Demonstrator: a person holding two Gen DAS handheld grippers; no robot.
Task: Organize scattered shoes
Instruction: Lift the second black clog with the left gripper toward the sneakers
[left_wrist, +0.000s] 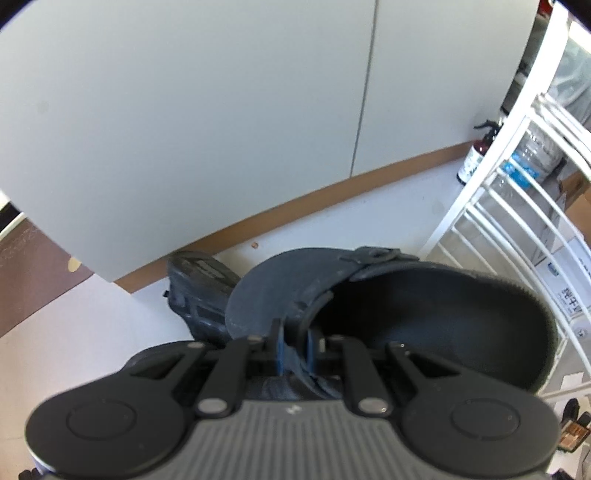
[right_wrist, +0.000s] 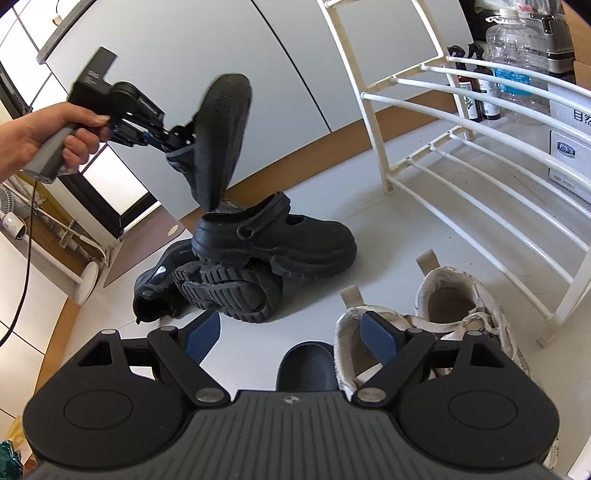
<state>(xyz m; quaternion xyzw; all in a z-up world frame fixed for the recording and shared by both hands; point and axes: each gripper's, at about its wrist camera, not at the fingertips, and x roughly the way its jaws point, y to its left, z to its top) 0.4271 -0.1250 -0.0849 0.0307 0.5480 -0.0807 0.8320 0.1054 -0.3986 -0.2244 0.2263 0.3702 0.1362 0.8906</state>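
hand (right_wrist: 44, 136) at nine o'clock in the right wrist view wraps a grey ribbed handle, and its left gripper (right_wrist: 177, 142) has its jaws pinched tight on the strap edge of a dark slipper (right_wrist: 221, 136), a smooth rubbery clog held in the air with its finely ribbed sole facing out and its toe toward twelve o'clock. below it, near the centre, black chunky clogs (right_wrist: 273, 243) with deep lugged treads lie heaped, one upright across another tipped on its side, with a black sneaker (right_wrist: 155, 284) just beside them at eight o'clock. at six o'clock the right gripper (right_wrist: 291, 338) has its blue textured pads spread wide with nothing between them, above a rounded dark slipper toe (right_wrist: 306, 365). at four o'clock two worn cream sneakers (right_wrist: 454, 310) of scuffed fabric sit side by side on the pale floor. a white shoe rack (right_wrist: 480, 155) of thin round bars curves from one to four o'clock.
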